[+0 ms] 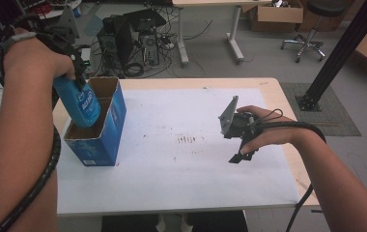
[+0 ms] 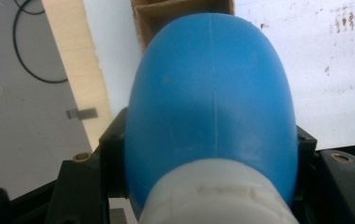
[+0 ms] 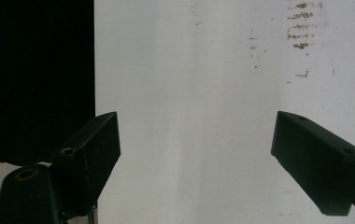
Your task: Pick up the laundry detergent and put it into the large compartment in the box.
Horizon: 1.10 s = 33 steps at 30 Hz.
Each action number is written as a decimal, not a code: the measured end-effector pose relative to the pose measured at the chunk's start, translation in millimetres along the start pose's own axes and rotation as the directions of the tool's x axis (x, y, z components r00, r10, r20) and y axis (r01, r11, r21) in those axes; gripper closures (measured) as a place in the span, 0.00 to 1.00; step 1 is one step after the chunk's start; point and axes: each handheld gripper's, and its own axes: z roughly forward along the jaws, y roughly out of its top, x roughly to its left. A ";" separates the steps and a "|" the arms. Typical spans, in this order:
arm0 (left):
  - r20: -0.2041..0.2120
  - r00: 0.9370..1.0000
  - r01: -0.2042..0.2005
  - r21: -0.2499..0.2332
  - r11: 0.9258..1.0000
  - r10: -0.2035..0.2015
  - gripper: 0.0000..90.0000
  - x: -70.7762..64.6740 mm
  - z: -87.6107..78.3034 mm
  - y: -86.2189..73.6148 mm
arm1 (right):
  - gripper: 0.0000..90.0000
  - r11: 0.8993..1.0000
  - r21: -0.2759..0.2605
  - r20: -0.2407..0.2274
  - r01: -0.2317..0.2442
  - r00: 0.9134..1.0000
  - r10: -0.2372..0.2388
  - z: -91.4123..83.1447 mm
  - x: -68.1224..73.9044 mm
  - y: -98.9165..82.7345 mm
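Note:
My left gripper is shut on a blue plastic bottle near its white cap. The bottle hangs bottom-down, with its lower end inside the open top of a blue cardboard box at the table's left. In the left gripper view the bottle sits between the two black jaws of the left gripper, and the box's brown inside shows beyond it. My right gripper hovers over the white tabletop at the right. The right gripper is open with nothing between its jaws.
The white table surface has faint brown smudges near the middle. Behind the table, on the floor, are computer towers and cables. A black post stands at the right, with cardboard boxes and a chair beyond.

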 end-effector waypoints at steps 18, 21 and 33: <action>0.014 1.000 0.000 0.059 0.998 -0.001 0.43 4.3 57.7 5.6 | 0.18 1.000 -0.003 -0.003 0.001 1.000 -0.001 1.5 1.6 -1.0; 0.014 1.000 -0.001 0.061 0.998 0.000 0.43 5.5 65.6 5.5 | 0.18 1.000 -0.004 -0.001 0.000 1.000 0.000 1.8 1.1 -1.2; 0.032 0.999 -0.008 0.071 0.997 0.005 0.43 3.1 106.3 9.9 | 0.18 1.000 -0.007 -0.001 -0.003 1.000 0.003 0.4 2.4 -1.9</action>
